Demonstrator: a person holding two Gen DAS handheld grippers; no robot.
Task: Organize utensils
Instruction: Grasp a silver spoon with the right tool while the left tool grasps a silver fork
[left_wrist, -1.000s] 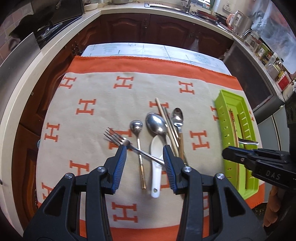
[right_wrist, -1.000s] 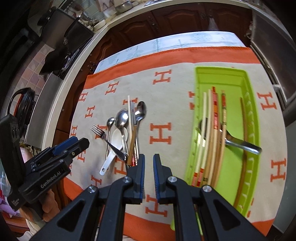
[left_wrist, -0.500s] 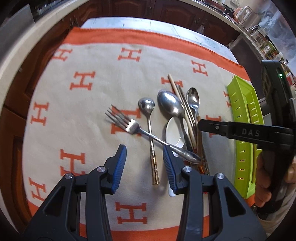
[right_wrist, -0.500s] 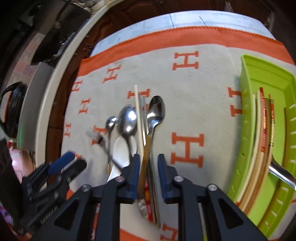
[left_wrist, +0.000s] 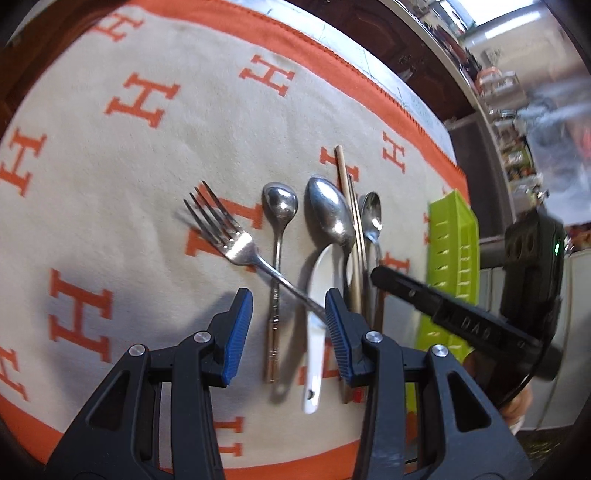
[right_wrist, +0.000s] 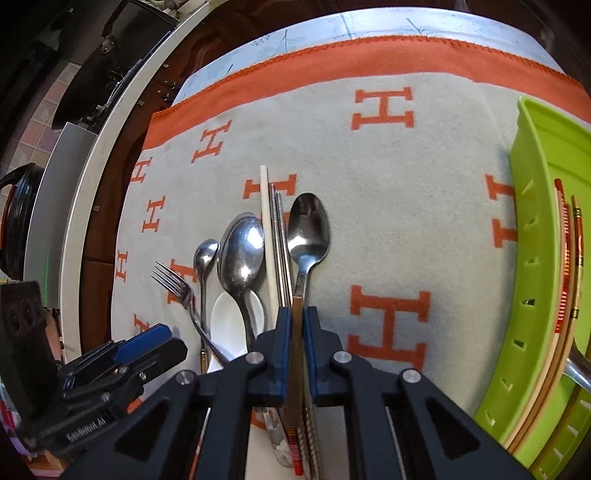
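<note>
A row of utensils lies on the orange-and-beige cloth: a fork (left_wrist: 225, 236), a small spoon (left_wrist: 279, 206), a large spoon (left_wrist: 328, 212), a white ceramic spoon (left_wrist: 319, 291), chopsticks (left_wrist: 349, 206) and a wooden-handled spoon (right_wrist: 308, 225). My right gripper (right_wrist: 297, 317) is down at the cloth, its jaws closed around the wooden handle of that spoon. My left gripper (left_wrist: 284, 325) is open and empty just above the small spoon's handle and the fork's handle. The green tray (right_wrist: 532, 236) at the right holds chopsticks and a metal utensil.
The cloth (right_wrist: 388, 147) covers a table with its far edge at the top. Dark kitchen cabinets and a counter with appliances (right_wrist: 110, 66) surround it. The left gripper also shows in the right wrist view (right_wrist: 122, 362).
My right gripper dropped to the cloth and closed on the wooden-handled spoon's handle. My left gripper came lower and closer to the fork and small spoon, still open.
</note>
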